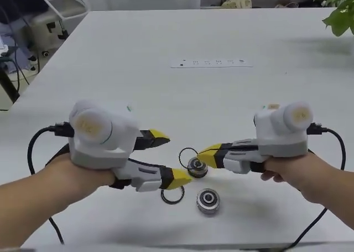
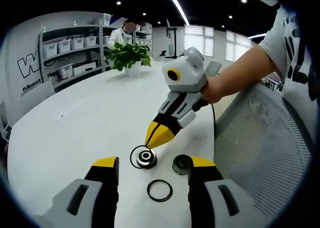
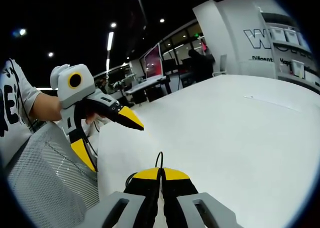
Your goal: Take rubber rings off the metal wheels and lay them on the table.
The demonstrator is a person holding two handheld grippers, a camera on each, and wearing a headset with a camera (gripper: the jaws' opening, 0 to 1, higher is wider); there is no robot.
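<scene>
My right gripper (image 1: pixel 204 155) pinches the rubber ring (image 1: pixel 187 148) tight to pull it off the wheel (image 1: pixel 197 167). My left gripper (image 1: pixel 176 158) sits wide open at 9 o'clock, ready to steady it.

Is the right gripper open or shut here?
Shut: the right gripper has its yellow jaws pressed together, pinching a black rubber ring.

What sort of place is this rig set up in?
Probably an open-plan lab or workshop office: shelving with storage bins, a long white table and a mesh chair.
</scene>
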